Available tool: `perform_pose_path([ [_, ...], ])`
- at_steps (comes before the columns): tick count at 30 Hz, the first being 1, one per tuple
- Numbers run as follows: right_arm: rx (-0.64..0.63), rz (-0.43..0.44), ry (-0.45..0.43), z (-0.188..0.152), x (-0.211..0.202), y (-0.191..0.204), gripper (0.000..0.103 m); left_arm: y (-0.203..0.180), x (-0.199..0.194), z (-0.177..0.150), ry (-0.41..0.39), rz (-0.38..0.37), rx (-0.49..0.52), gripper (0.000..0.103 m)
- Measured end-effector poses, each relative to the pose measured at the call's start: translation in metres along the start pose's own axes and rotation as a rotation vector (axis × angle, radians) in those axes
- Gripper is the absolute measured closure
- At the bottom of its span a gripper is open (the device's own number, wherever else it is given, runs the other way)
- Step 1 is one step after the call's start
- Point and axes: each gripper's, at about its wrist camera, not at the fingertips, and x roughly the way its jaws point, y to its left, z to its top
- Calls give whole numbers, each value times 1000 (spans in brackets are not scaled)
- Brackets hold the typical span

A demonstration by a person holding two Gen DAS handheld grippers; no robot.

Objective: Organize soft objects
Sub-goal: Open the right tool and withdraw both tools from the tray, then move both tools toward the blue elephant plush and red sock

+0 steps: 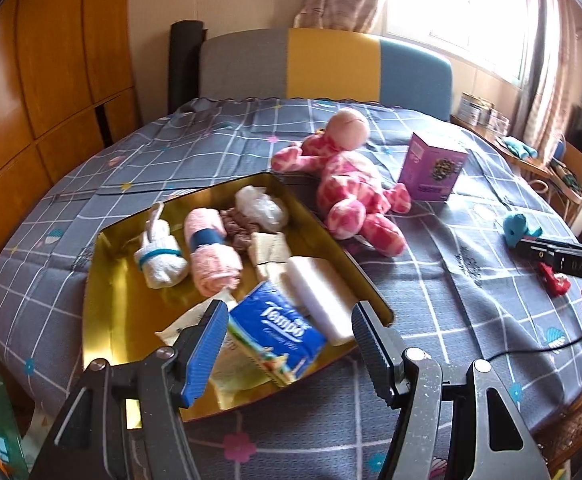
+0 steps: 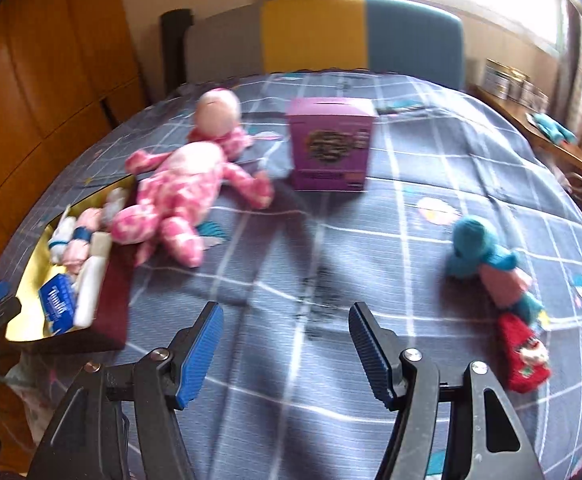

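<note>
A gold-lined tin box (image 1: 107, 304) on the bed holds a white rolled cloth (image 1: 159, 256), a pink rolled towel (image 1: 211, 256), a plastic bag, a white sponge (image 1: 323, 296) and a blue Tempo tissue pack (image 1: 279, 332). My left gripper (image 1: 287, 352) is open and empty just above the box's near edge. A pink plush toy (image 2: 175, 208) lies beside the box (image 2: 31, 292). My right gripper (image 2: 285, 352) is open and empty over bare bedding. A teal knitted toy (image 2: 479, 252), a pink sock (image 2: 503, 284) and a red sock (image 2: 525, 360) lie at the right.
A purple carton (image 2: 331, 144) stands on the grey checked bedspread (image 2: 331, 260) behind the plush toy. A headboard (image 1: 323, 64) is at the back, wooden cabinets (image 1: 31, 80) at the left, a side table (image 2: 547, 136) at the right.
</note>
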Motion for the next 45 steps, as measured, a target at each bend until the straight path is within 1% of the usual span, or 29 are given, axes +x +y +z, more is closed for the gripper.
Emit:
perform_pose_path([
  [7,67,-84,-2,-4,-9,-47,37,-19,6,4,9,-29,44,38],
  [13,116,-186,0,-8,-16,-88,37,-34,12,7,18,-49,78,38],
  [18,215,-257,-25,-13,-22,-128,37,-46,17,10,26,-61,109,38],
  [22,327,-292,-56,-20,-26,-156,37,-58,22,12,33,-71,138,38],
  [26,455,-283,-91,-27,-33,-180,37,-70,27,15,37,-83,165,38],
  [28,505,-291,-110,-29,-38,-189,37,-77,32,18,45,-92,178,38],
  [33,639,-282,-131,-39,-43,-211,37,-95,39,24,47,-116,203,38],
  [41,766,-301,-131,-52,-48,-231,37,-127,53,30,71,-158,253,38],
  [45,827,-278,-139,-59,-49,-240,37,-141,59,31,80,-172,277,38],
])
